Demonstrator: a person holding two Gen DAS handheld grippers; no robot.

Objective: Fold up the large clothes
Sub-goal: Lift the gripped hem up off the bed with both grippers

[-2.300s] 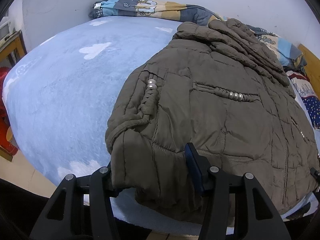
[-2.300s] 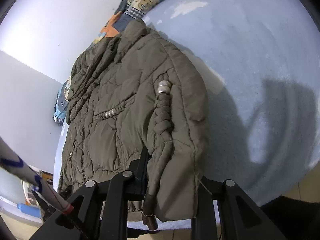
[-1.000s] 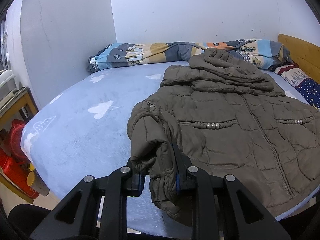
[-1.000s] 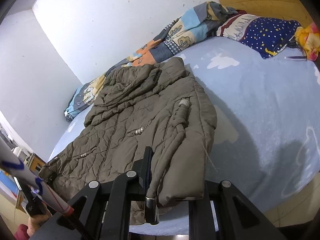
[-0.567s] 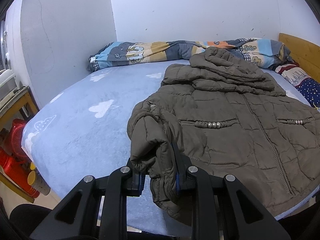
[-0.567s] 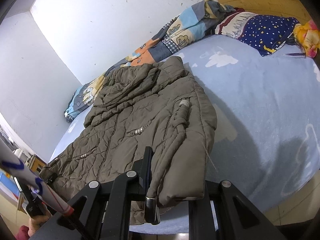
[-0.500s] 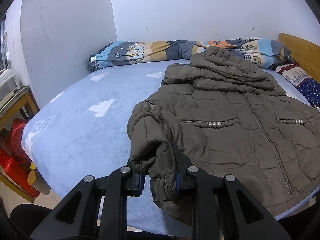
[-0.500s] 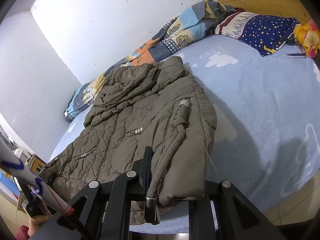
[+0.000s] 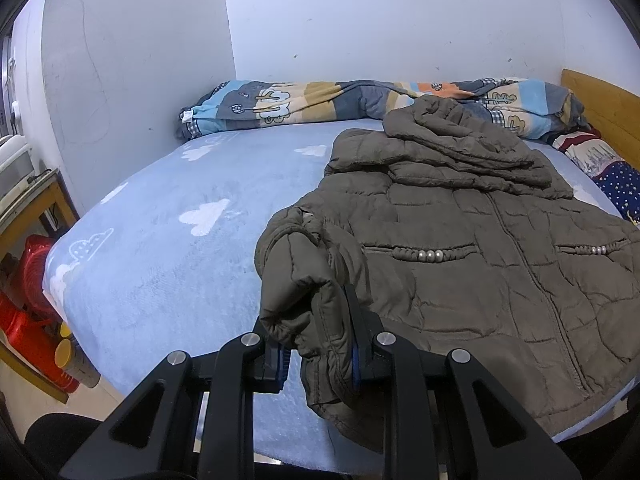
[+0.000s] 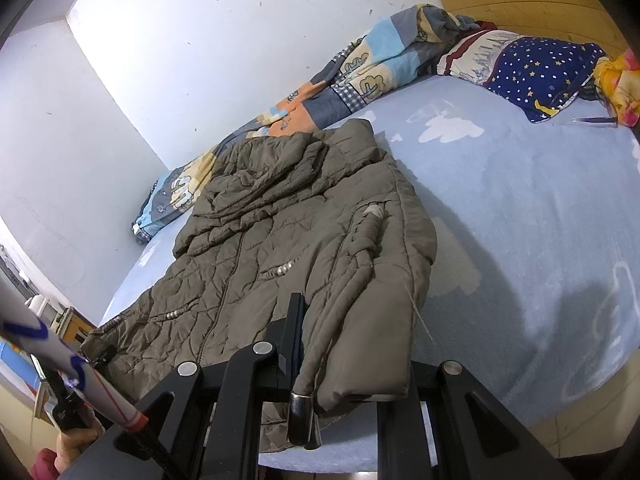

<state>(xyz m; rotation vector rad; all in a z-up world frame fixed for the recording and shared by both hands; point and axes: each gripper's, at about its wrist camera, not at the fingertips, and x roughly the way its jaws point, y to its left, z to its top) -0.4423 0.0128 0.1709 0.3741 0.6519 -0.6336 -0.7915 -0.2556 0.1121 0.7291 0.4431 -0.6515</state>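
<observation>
A brown quilted hooded jacket (image 9: 472, 248) lies front up on the light blue bed (image 9: 160, 248), hem towards me. It also shows in the right wrist view (image 10: 288, 248). My left gripper (image 9: 316, 344) is shut on the jacket's bunched left hem corner, lifted slightly off the bed. My right gripper (image 10: 352, 344) is shut on the right hem corner, where a braided drawcord with a metal tip (image 10: 301, 420) hangs down. The right finger of that gripper is hidden under the cloth.
A patchwork quilt (image 9: 304, 104) lies rolled along the far wall. A starry blue pillow (image 10: 536, 68) and a wooden headboard (image 10: 520, 4) are at the right. Red plastic items (image 9: 28, 304) and a wooden stand (image 9: 44, 200) stand left of the bed.
Since 2.3 s ago both grippers closed on the hem corners and drew back and up. Over the last second nothing has visibly moved.
</observation>
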